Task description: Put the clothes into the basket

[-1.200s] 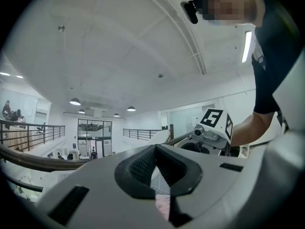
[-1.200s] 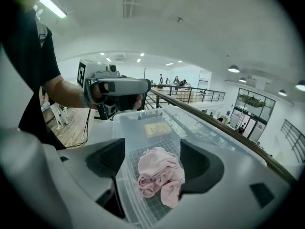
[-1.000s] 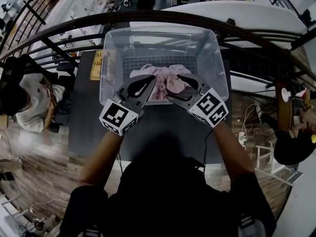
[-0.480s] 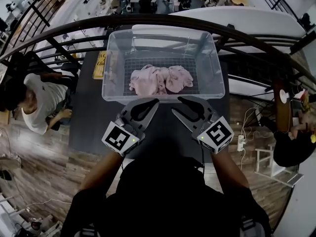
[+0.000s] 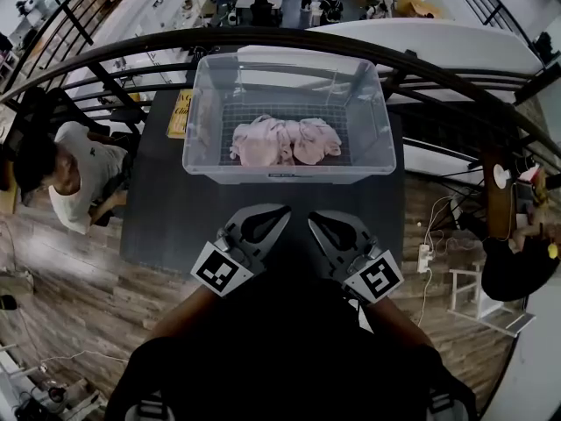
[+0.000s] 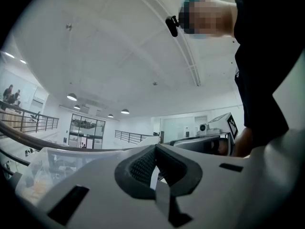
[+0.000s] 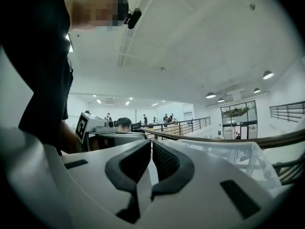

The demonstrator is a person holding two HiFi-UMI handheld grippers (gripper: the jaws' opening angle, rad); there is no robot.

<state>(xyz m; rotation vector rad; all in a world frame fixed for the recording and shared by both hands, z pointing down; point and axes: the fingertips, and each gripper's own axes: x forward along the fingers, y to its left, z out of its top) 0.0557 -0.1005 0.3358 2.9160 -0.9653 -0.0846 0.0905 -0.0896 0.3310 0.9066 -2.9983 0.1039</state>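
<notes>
A clear plastic basket [image 5: 280,175] stands at the far side of the dark table [image 5: 171,222]. A pink bundle of clothes [image 5: 285,141] lies on its floor. Both grippers hover side by side over the table's near part, short of the basket's front wall. My left gripper [image 5: 287,207] is shut with nothing in it; its pads meet in the left gripper view [image 6: 153,149]. My right gripper [image 5: 311,215] has just been closing and is shut, nothing between its pads [image 7: 151,142]. The basket shows at the edge of each gripper view [image 6: 47,163] [image 7: 233,151].
A curved dark railing [image 5: 280,35] runs just behind the basket, with a lower floor beyond. A yellow sign [image 5: 180,112] lies left of the basket. One person [image 5: 74,178] sits to the left, another [image 5: 513,274] to the right. A power strip [image 5: 427,254] lies on the wood floor.
Both grippers have drawn back from above the basket to the near side of the table. The right jaws went from open to shut. The pink clothes stay in the basket.
</notes>
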